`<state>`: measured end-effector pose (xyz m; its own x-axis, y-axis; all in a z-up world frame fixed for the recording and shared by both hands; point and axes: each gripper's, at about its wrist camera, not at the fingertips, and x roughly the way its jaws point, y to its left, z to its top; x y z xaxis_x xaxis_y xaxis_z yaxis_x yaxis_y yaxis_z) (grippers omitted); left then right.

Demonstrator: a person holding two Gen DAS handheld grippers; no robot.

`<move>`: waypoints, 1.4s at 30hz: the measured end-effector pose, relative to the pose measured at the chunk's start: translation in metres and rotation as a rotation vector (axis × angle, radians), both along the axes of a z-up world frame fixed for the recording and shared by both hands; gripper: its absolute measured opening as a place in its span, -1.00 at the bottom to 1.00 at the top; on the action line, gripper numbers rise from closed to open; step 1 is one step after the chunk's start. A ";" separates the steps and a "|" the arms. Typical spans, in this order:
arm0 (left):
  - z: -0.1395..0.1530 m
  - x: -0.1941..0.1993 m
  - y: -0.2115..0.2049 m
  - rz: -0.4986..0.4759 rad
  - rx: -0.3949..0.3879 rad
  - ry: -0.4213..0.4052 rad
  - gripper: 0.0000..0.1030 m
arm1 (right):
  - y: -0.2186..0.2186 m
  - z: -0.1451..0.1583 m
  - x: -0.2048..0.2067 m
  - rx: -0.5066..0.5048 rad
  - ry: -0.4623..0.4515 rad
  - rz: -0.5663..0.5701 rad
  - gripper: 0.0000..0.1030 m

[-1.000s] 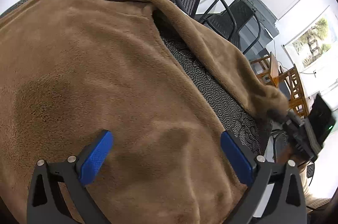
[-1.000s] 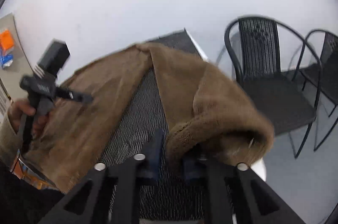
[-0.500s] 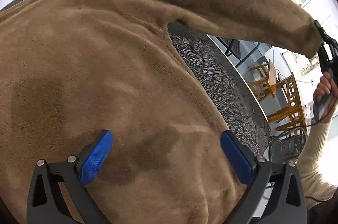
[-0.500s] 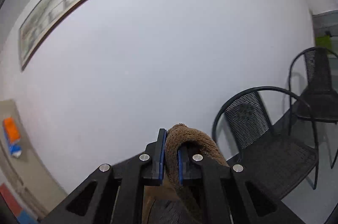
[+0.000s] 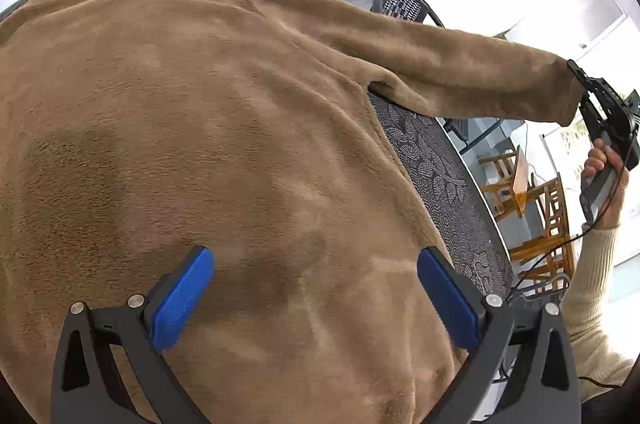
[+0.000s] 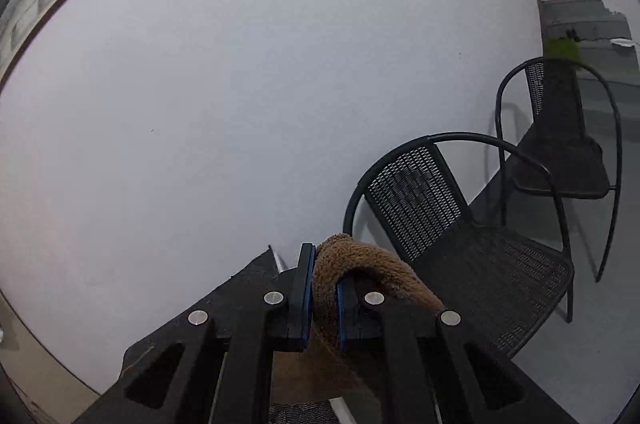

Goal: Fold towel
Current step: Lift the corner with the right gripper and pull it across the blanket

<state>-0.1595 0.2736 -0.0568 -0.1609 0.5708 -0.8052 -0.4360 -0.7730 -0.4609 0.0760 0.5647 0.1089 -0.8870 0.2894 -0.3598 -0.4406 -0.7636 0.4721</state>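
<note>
Across the dark leaf-patterned tabletop point(image 5: 448, 176) we see the plush brown fleece towel point(image 5: 208, 128) spread wide, one corner lifted off to the right. Our left gripper point(image 5: 316, 298) hovers just above the cloth, its blue-padded jaws spread wide and empty. Our right gripper point(image 6: 323, 298) has its blue pads pinched tight on that raised towel corner, black mesh-backed metal chairs point(image 6: 460, 224) beyond.

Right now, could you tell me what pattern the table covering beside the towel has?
A dark grey leaf pattern on the table covering, clearest in the left wrist view.
</note>
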 end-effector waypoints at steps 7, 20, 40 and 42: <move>-0.001 -0.008 -0.023 0.044 0.040 -0.008 0.99 | -0.083 0.046 -0.021 0.037 0.101 0.195 -0.80; 0.000 -0.002 -0.122 0.204 0.162 -0.012 0.99 | -0.322 0.032 -0.130 0.086 -0.016 0.714 -0.80; -0.023 0.002 -0.201 0.384 0.326 -0.105 0.99 | -0.419 -0.124 -0.138 0.107 -0.412 1.151 0.59; -0.022 0.000 -0.197 0.380 0.362 -0.142 0.99 | -0.402 -0.120 -0.126 0.105 -0.373 1.098 0.59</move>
<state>-0.1591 0.0766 -0.0791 -0.3137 0.7385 -0.5968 -0.0706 -0.6449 -0.7610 -0.0502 0.1628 -0.0114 -0.5236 -0.5250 -0.6710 0.3838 -0.8485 0.3644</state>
